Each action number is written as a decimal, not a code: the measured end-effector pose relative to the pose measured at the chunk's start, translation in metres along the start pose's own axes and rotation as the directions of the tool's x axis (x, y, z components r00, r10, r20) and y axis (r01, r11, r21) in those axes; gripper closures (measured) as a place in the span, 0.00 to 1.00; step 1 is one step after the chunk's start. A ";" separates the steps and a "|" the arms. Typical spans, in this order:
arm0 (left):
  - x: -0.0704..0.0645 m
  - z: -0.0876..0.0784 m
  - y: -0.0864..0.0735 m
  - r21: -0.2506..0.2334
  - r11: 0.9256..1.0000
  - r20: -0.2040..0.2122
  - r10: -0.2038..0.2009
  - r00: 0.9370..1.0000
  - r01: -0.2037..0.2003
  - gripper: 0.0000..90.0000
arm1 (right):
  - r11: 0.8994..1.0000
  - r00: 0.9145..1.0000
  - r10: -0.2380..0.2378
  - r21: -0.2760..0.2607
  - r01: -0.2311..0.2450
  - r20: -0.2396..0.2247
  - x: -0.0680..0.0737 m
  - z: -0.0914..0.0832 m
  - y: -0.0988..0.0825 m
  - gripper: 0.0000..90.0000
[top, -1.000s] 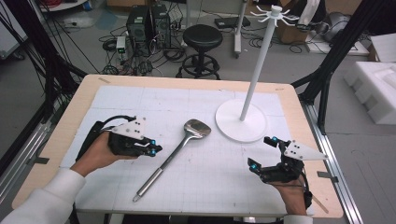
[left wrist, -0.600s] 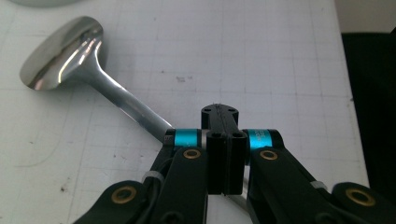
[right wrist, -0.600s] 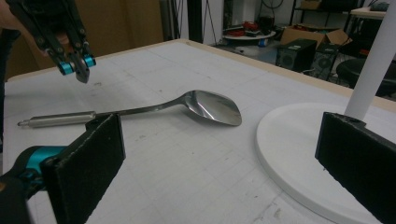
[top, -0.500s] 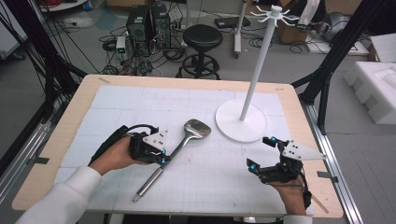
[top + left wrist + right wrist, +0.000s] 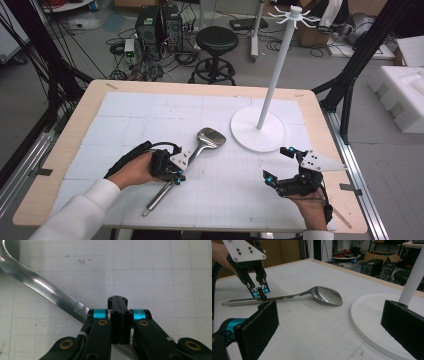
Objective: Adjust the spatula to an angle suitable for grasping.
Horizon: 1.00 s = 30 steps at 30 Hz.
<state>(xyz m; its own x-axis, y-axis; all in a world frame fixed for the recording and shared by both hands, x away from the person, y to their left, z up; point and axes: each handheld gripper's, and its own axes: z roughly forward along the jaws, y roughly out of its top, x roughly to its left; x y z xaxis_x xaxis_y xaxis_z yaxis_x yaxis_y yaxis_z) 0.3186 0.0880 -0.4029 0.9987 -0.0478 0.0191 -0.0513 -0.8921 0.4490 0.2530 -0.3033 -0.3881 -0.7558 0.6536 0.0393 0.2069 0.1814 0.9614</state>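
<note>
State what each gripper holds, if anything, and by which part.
Neither holds anything: left gripper is shut, its tip at the spoon handle, nothing between the jaws; right gripper is open.

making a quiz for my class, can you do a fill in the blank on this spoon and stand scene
1. The left claw has its jaws ____ and sits at the handle of the metal spoon.
2. The right claw has its jaws ____ with nothing between them.
3. The spoon lies flat on the ____.
4. The white stand rises from a base whose shape is ____.

Missing words: shut; open; table; round
</note>
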 end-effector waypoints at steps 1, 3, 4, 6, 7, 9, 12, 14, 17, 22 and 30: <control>0.000 0.001 0.000 0.002 1.000 0.003 -0.004 1.000 0.004 1.00 | 1.000 1.000 0.002 0.000 -0.002 0.000 0.000 0.000 0.000 0.00; 0.000 0.004 0.000 0.009 1.000 0.008 -0.005 1.000 0.005 1.00 | 1.000 1.000 0.006 0.000 -0.006 0.000 0.000 0.000 0.000 0.00; 0.000 0.005 0.000 0.016 1.000 0.008 0.002 1.000 -0.002 1.00 | 1.000 1.000 0.005 0.000 -0.005 0.000 0.000 0.000 -0.001 0.00; 0.000 0.007 0.000 0.027 1.000 0.009 0.003 1.000 -0.004 1.00 | 1.000 1.000 0.004 0.001 -0.004 0.000 0.000 0.000 -0.001 0.00; 0.000 0.007 0.000 0.031 0.999 0.014 0.006 1.000 -0.006 1.00 | 1.000 1.000 0.005 0.002 -0.005 0.000 0.000 -0.001 -0.001 0.00; 0.000 0.008 0.000 0.036 0.999 0.017 0.011 1.000 -0.011 1.00 | 1.000 1.000 0.002 0.001 -0.002 -0.002 0.000 0.000 -0.001 0.00; 0.001 0.009 -0.001 0.047 0.999 0.021 0.005 1.000 -0.006 1.00 | 1.000 1.000 0.003 0.001 -0.003 0.000 -0.001 0.000 -0.001 0.00; 0.001 0.009 -0.002 0.055 0.998 0.022 0.004 1.000 -0.006 1.00 | 1.000 1.000 0.008 0.003 -0.008 0.001 -0.001 -0.001 -0.002 0.00; 0.001 0.007 -0.003 0.056 0.998 0.026 0.005 1.000 -0.007 1.00 | 1.000 1.000 0.008 0.000 -0.008 0.005 -0.002 -0.001 -0.002 0.00; 0.001 0.006 -0.004 0.057 0.998 0.035 0.002 0.999 -0.004 1.00 | 1.000 1.000 0.009 0.005 -0.009 0.002 -0.001 -0.001 -0.002 0.00; 0.001 0.004 -0.005 0.058 0.998 0.037 0.005 0.999 -0.007 1.00 | 1.000 1.000 0.008 0.005 -0.008 0.001 -0.002 -0.001 -0.002 0.00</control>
<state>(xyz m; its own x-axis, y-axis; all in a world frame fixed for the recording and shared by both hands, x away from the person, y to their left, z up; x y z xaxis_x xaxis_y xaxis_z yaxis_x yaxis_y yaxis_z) 0.3197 0.0905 -0.4091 0.9976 -0.0685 -0.0118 -0.0582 -0.9163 0.3961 0.2532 -0.3055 -0.3900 -0.7533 0.6560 0.0462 0.2156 0.1800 0.9597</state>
